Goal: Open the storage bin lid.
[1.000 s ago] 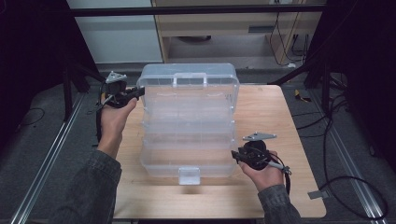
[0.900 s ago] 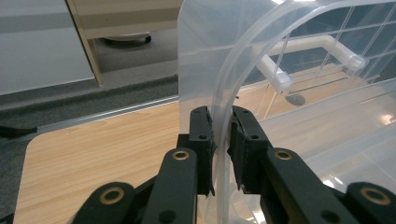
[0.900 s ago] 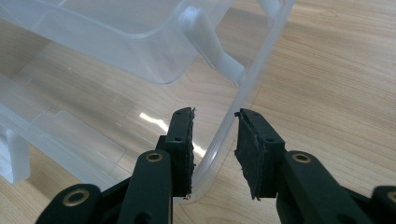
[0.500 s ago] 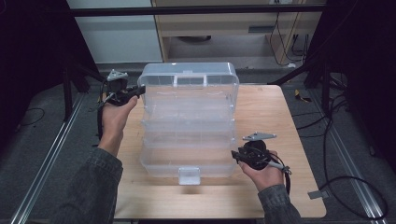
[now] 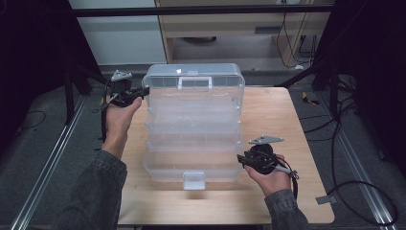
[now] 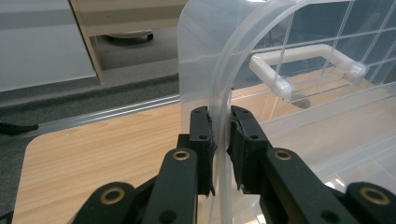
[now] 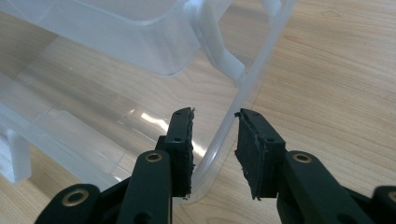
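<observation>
A clear plastic tiered storage box stands open on the wooden table, its lid raised at the far end with a white handle. My left gripper is at the lid's far-left corner; in the left gripper view it is shut on the lid's thin wall. My right gripper is at the box's near-right corner. In the right gripper view it stands open, jaws either side of the base rim without touching it.
A white latch hangs at the box's near edge. Bare wood lies to the right and in front of the box. Dark floor, cables and rails surround the table; a cabinet stands behind.
</observation>
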The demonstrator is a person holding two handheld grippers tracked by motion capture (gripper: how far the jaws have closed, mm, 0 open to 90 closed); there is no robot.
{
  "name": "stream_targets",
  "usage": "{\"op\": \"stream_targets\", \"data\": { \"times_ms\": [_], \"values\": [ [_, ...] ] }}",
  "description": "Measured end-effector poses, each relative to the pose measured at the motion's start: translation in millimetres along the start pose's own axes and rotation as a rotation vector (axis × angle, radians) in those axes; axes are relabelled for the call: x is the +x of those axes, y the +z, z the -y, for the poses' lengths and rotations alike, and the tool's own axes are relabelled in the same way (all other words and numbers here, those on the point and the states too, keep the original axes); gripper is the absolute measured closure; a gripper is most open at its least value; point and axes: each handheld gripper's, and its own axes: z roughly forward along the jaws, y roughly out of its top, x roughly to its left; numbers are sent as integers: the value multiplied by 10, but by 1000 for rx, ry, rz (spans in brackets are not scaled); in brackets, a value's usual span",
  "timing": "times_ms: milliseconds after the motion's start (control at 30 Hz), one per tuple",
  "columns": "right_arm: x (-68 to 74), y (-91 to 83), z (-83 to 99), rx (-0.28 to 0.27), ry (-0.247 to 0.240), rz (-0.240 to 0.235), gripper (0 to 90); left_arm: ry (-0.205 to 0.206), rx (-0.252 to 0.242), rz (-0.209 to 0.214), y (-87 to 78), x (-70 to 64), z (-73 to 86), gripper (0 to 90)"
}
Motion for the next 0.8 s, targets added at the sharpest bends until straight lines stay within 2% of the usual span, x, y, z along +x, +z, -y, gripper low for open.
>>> {"op": "stream_targets", "data": {
  "times_ms": [633,800],
  "values": [
    [-3,-1,1,-1,3,-3,660,-19,29,3,144,59,-69,786],
    [-4,-1,2,-1,3,-3,661,-39,33,11,201,89,-81,785]
  ]
}}
